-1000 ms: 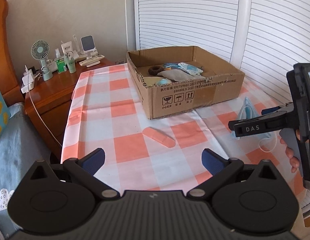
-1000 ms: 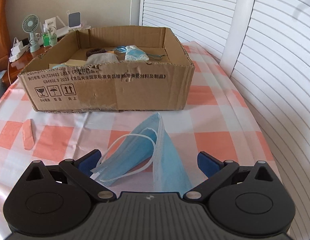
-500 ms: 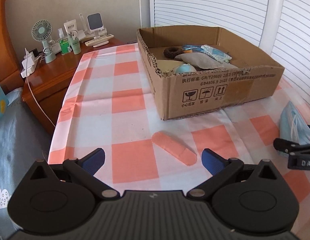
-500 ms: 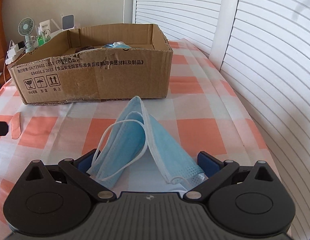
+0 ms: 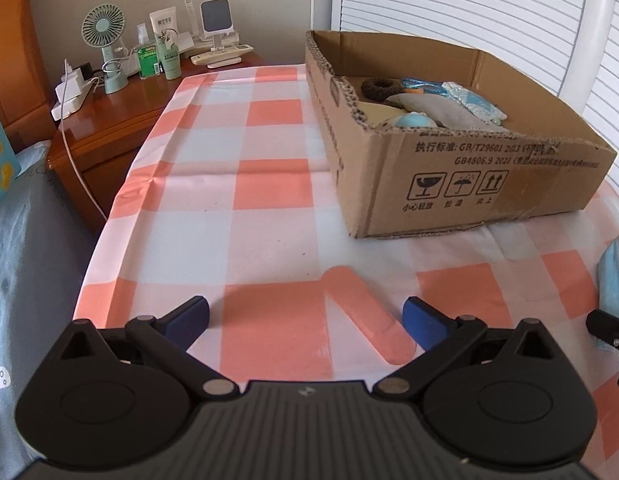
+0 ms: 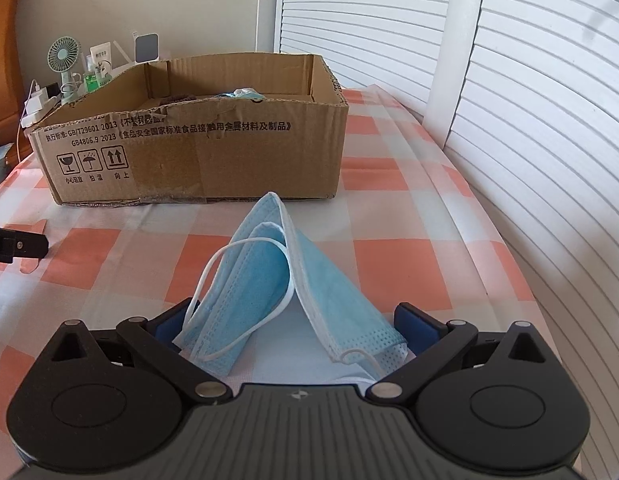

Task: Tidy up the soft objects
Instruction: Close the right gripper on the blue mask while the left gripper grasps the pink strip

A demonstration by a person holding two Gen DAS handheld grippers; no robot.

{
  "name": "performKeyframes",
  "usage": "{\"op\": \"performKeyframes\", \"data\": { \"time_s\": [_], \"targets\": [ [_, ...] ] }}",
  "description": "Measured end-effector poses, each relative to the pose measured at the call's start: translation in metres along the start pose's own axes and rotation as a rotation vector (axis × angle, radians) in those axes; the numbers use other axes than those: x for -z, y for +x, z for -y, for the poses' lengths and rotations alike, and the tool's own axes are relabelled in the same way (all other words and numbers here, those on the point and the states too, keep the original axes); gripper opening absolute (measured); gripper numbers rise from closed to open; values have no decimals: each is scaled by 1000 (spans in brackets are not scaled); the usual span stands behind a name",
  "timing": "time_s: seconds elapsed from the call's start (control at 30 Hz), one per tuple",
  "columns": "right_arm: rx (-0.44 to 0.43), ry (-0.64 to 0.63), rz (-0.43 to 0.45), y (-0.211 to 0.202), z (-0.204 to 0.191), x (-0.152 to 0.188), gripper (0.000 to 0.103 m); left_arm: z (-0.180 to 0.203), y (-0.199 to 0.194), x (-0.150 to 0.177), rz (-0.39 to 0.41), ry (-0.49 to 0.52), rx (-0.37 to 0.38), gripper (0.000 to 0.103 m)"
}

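A pink adhesive bandage (image 5: 363, 314) lies flat on the checked tablecloth, its near end between the open jaws of my left gripper (image 5: 305, 322), close to the right fingertip. A folded blue face mask (image 6: 293, 284) lies between the open jaws of my right gripper (image 6: 297, 322), its edges at both pads; it also shows at the right edge of the left wrist view (image 5: 615, 276). A cardboard box (image 5: 489, 184) stands beyond, holding a brown hair tie (image 5: 379, 88), a grey cloth (image 5: 433, 106) and other soft items. The box also shows in the right wrist view (image 6: 197, 152).
A wooden nightstand (image 5: 109, 116) at the far left carries a small green fan (image 5: 103, 28), bottles and a cable. White louvred doors (image 6: 509, 100) run along the right side of the table. The table's left edge (image 5: 97, 248) drops to bedding.
Both grippers have moved forward and lower. The bandage now lies between my left jaws, and the mask sits deeper between my right jaws. Both stay open.
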State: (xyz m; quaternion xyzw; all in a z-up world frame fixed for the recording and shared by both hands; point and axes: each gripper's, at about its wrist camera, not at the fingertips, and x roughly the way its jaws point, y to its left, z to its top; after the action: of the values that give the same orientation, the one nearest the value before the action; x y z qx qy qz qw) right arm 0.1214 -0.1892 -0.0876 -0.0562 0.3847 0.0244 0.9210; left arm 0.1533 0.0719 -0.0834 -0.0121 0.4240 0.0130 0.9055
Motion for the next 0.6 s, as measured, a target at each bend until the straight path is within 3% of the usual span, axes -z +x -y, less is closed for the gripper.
{"op": "performKeyframes", "data": {
  "time_s": [0.17,0.33,0.43,0.5,0.6],
  "targets": [
    [3,3,3,0,0,1,103,-20,-8,8,-16,-21,-26,103],
    [3,4,4,0,0,1,103,-17,-11,9,9,24,-26,98],
    [3,4,5,0,0,1,103,-12,-12,9,27,30,35,78],
    [2,3,6,0,0,1,103,-6,-15,8,43,59,56,56],
    [1,2,8,0,1,1,103,4,-17,9,59,93,88,31]
  ]
}}
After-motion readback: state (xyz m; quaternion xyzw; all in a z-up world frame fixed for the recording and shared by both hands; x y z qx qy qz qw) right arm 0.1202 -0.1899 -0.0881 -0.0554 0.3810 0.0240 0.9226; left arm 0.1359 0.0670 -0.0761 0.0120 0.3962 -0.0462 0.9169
